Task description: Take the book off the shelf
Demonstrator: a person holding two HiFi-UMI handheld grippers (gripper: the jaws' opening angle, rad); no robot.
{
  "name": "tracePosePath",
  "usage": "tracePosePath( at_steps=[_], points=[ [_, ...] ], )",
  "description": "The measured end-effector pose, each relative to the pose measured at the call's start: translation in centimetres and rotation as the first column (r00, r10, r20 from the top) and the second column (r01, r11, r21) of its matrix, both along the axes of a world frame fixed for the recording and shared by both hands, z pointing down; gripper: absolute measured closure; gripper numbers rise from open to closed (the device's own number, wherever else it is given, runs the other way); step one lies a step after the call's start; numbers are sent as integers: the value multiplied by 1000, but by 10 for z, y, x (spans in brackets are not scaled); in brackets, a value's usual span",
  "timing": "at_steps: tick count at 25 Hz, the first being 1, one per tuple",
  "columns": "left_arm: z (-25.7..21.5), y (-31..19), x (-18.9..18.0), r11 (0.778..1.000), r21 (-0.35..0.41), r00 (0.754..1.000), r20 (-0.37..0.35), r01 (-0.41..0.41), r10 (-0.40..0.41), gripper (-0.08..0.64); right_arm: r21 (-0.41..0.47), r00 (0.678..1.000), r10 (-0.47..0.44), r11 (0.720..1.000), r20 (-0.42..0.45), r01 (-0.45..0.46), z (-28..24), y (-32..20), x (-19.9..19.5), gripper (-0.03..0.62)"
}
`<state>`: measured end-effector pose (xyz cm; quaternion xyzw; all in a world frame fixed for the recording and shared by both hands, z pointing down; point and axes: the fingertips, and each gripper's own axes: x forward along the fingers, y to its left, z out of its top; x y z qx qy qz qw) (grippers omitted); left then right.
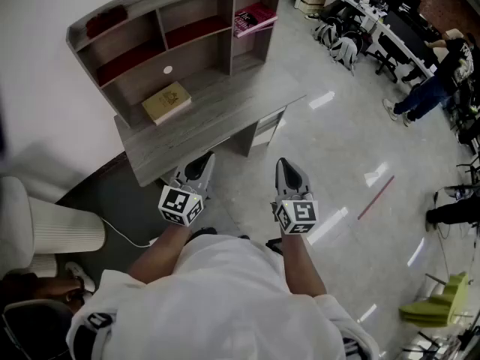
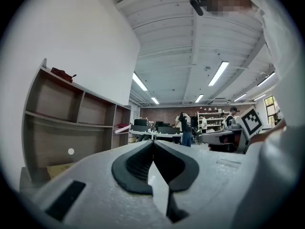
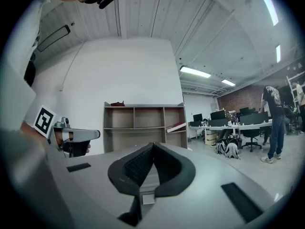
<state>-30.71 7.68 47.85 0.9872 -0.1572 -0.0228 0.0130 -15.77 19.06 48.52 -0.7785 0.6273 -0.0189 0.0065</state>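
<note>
A pink book (image 1: 255, 19) lies tilted in the upper right compartment of the wooden shelf unit (image 1: 223, 32) on the desk; it also shows as the pink book (image 3: 176, 126) and the pink book (image 2: 122, 128). A tan book (image 1: 166, 102) lies flat on the desk under the shelves. Both grippers hang in front of the desk, well short of the shelf. My left gripper (image 1: 201, 163) is shut and empty, its tips (image 2: 153, 142) pressed together. My right gripper (image 1: 287, 168) is also shut with nothing in it, tips (image 3: 152, 144) closed.
A dark red object (image 1: 106, 21) lies on top of the shelf unit. A white chair (image 1: 45, 227) stands at the left, with a cable on the dark mat beside it. Office desks, backpacks (image 1: 337, 43) and standing people (image 1: 439, 73) are at the back right.
</note>
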Motion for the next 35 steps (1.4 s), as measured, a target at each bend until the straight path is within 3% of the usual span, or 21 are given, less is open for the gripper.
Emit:
tracePosePath(
  at_steps=[7, 12, 15, 24, 35],
  points=[
    [2, 17, 16, 999, -34, 1000, 5, -28, 28, 545, 9, 1000, -16, 1000, 22, 16, 1, 11, 8, 577],
    [3, 25, 27, 998, -43, 999, 9, -39, 39, 545, 22, 986, -162, 987, 34, 161, -2, 8, 0, 577],
    [1, 28, 30, 998, -49, 1000, 3, -27, 27, 545, 42, 980, -195, 980, 51, 193, -3, 11, 0, 577],
    [10, 45, 47, 997, -60, 999, 12, -37, 38, 545, 62, 975, -204, 978, 90, 199, 1, 17, 15, 577],
    [37, -1, 79, 990, -138, 1000, 12, -3, 5, 545, 39, 975, -181, 983, 128, 177, 14, -15, 54, 577]
  ],
)
